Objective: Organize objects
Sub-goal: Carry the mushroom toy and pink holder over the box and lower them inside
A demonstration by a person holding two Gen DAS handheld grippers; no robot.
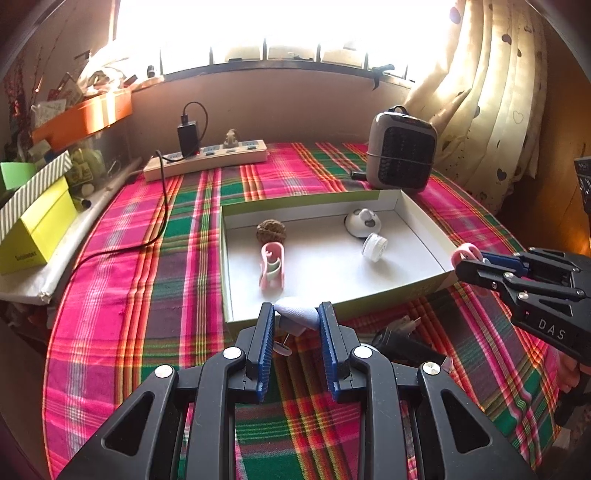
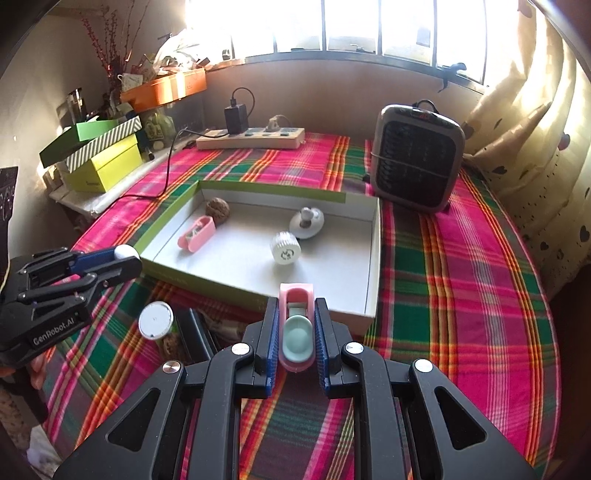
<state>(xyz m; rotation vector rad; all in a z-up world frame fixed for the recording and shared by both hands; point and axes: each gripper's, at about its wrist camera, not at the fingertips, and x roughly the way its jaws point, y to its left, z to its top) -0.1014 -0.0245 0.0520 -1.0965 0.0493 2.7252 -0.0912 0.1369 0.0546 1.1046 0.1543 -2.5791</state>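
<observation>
A table covered with a plaid cloth (image 2: pixel 461 266) of pink, green and orange fills most of both views. Along the top of each frame a barred window (image 2: pixel 351 26) glares white with daylight, and a cream curtain (image 1: pixel 491 92) with small heart marks hangs at the upper right.

In the middle of the cloth lies a shallow white box lid (image 1: pixel 417 206) with green outer walls. Inside it rest a brown walnut-like ball (image 1: pixel 271 231), a pink clip (image 1: pixel 272 265), a white round cap (image 1: pixel 374 246) and a white domed piece (image 1: pixel 362 222), all apart from one another except the ball and clip, which sit just beside each other.

Behind the lid, toward the top of the frame, a power strip (image 2: pixel 251 138) carries a black charger (image 2: pixel 236 118), its cable trailing left over the cloth. A grey fan heater (image 2: pixel 417 158) stands at the upper right. At the upper left are stacked yellow-green boxes (image 2: pixel 107 166) and an orange tray (image 2: pixel 166 90) of clutter.

The left gripper (image 1: pixel 296 315), at the lower centre of its own view, is clamped narrowly on a pale blue-white object (image 1: pixel 297 314) just over the lid's near wall. The right gripper (image 2: pixel 296 325) grips a second pink clip with a mint insert (image 2: pixel 296 328), held above the lid's near edge. A white disc (image 2: pixel 156 320) lies on the cloth at the lower left of the right view.
</observation>
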